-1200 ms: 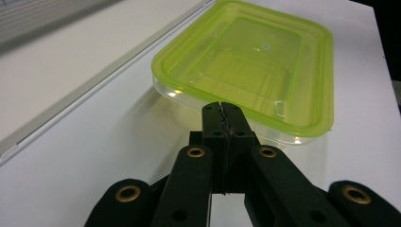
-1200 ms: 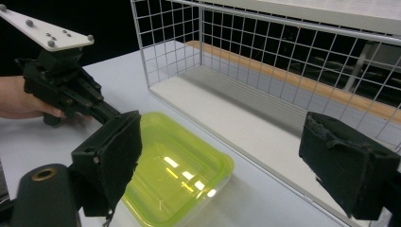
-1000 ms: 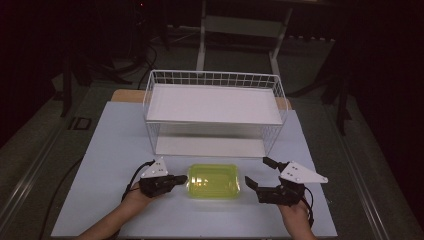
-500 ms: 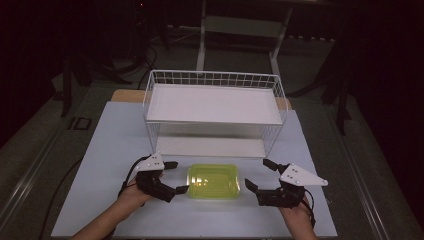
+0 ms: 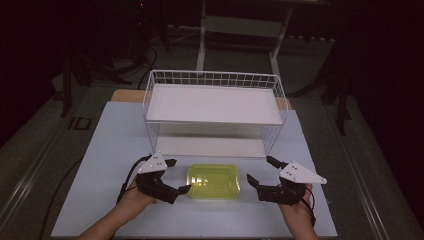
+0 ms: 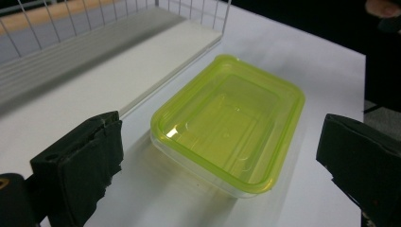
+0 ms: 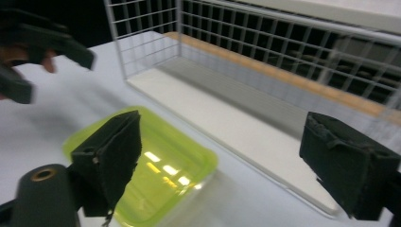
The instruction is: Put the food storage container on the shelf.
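Nearest the camera in the high view, two forearms enter from the bottom edge, each holding a hand-held gripper. The left hand-held gripper (image 5: 179, 176) sits at the left end of a yellow-green lidded container (image 5: 213, 181); its jaws are spread wide and empty, one just beside the container's near left corner, the other pointing toward the rack, neither pressing on it. In the left gripper view the container (image 6: 230, 120) lies flat between and beyond the two black jaws, clear of both. The right hand-held gripper (image 5: 259, 170) stands apart from the container's right end, its jaws also released and grasping nothing; they have just been closing slightly, with nothing between them. In the right gripper view the container (image 7: 156, 168) lies partly behind one jaw. The container rests on the white tabletop (image 5: 107, 150), near its front edge and just in front of a white wire rack (image 5: 215, 79). The rack carries an upper white shelf (image 5: 212, 102) and a lower white board (image 5: 210, 146) at tabletop level.
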